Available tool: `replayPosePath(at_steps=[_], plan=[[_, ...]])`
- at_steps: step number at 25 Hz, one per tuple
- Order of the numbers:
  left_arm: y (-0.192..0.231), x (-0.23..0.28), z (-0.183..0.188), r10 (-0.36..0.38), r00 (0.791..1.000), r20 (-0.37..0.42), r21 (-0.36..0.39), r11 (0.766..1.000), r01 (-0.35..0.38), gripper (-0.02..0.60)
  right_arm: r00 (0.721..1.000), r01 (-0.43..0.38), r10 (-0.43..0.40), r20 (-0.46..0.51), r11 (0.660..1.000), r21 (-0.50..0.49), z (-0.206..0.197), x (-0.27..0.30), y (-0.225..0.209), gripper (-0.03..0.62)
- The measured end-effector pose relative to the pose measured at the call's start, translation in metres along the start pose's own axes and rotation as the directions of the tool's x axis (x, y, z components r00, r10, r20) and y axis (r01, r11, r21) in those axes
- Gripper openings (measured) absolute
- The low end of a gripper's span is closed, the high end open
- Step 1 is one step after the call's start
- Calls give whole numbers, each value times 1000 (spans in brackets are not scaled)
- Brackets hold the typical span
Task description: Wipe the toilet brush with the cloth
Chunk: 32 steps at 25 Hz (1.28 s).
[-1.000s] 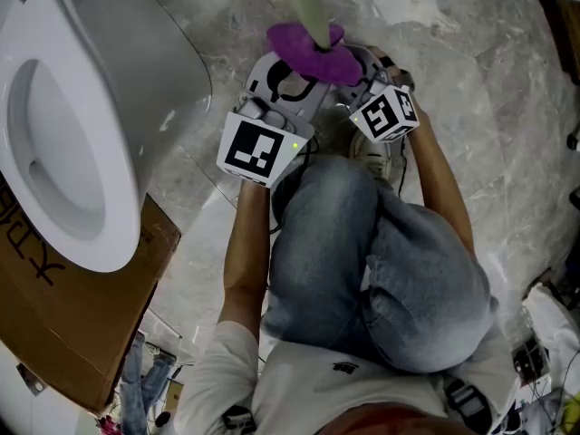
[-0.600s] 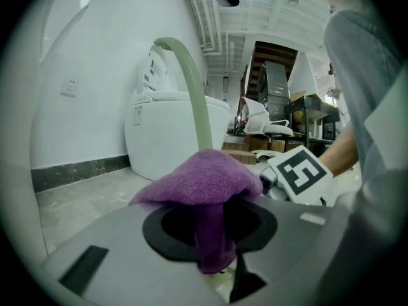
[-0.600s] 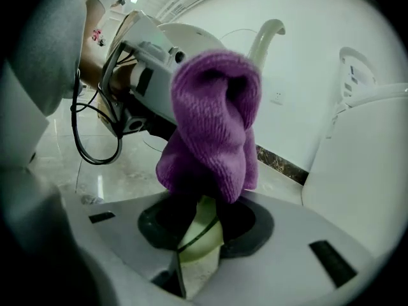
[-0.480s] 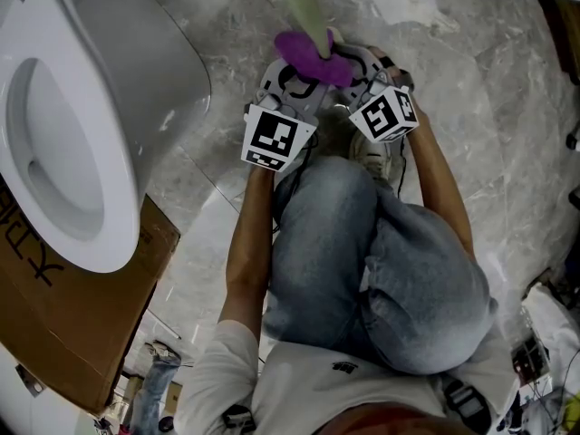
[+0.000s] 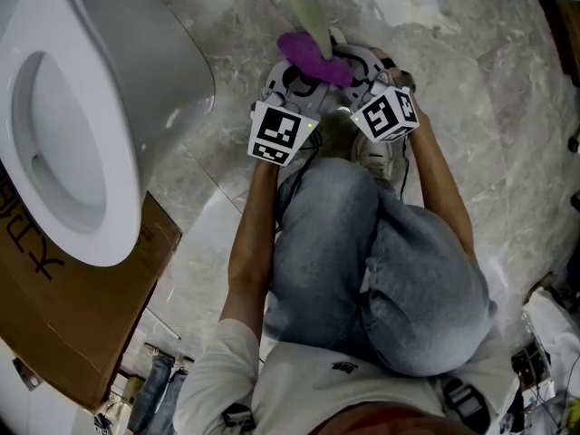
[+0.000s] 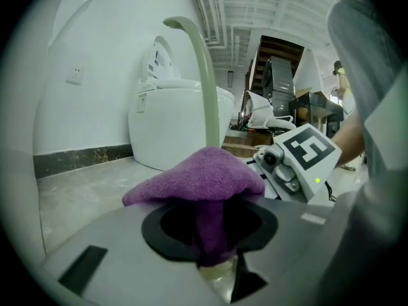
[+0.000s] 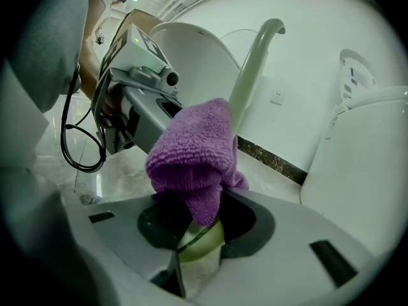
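Note:
The toilet brush's pale green handle (image 5: 304, 7) rises upright between both grippers, with its hooked top in the left gripper view (image 6: 205, 81) and the right gripper view (image 7: 252, 69). A purple cloth (image 5: 313, 54) is wrapped round the handle. My left gripper (image 5: 304, 69) pinches the cloth (image 6: 197, 177) against the handle, its jaws easing open slightly. The right gripper (image 5: 352, 66) grips the handle's lower part (image 7: 199, 242) just under the cloth (image 7: 194, 152), and its jaws are also opening a little. The brush head is hidden.
A white toilet (image 5: 82, 134) with its lid up stands at the left, above a brown cardboard box (image 5: 91, 324). The person's jeans-clad knees (image 5: 362, 261) fill the middle. Grey marble floor (image 5: 507, 107) lies around, with clutter at the lower right.
The left gripper has slid down the handle with the purple cloth, its marker cube shrinking and moving up in the head view. The right gripper and the handle have stayed put.

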<state>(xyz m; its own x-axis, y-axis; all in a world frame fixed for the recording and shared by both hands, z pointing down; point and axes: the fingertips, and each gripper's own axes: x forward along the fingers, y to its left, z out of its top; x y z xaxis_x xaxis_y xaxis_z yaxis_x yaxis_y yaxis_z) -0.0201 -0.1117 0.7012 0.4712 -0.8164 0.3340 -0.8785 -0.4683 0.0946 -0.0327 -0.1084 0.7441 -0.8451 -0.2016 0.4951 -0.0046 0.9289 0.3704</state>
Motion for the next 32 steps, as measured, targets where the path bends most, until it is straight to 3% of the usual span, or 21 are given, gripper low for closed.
replayPosePath(at_steps=[10,18,24,29,32], plan=[[3,-30,15,49,996,79,-50,998,-45,117,999,37,-39,21,995,88,7,-8,-3,172],[13,-57,28,111,985,135,-54,993,-104,86,997,65,-68,22,990,122,18,-35,-1,170],[21,-71,27,152,978,144,-54,988,-146,78,986,123,-144,80,967,225,26,-65,-4,101],[21,-74,24,174,974,143,-48,984,-169,78,958,169,-241,153,911,375,36,-81,-13,21],[20,-72,24,177,974,144,-45,984,-172,78,955,171,-254,150,891,421,36,-84,-13,-5]])
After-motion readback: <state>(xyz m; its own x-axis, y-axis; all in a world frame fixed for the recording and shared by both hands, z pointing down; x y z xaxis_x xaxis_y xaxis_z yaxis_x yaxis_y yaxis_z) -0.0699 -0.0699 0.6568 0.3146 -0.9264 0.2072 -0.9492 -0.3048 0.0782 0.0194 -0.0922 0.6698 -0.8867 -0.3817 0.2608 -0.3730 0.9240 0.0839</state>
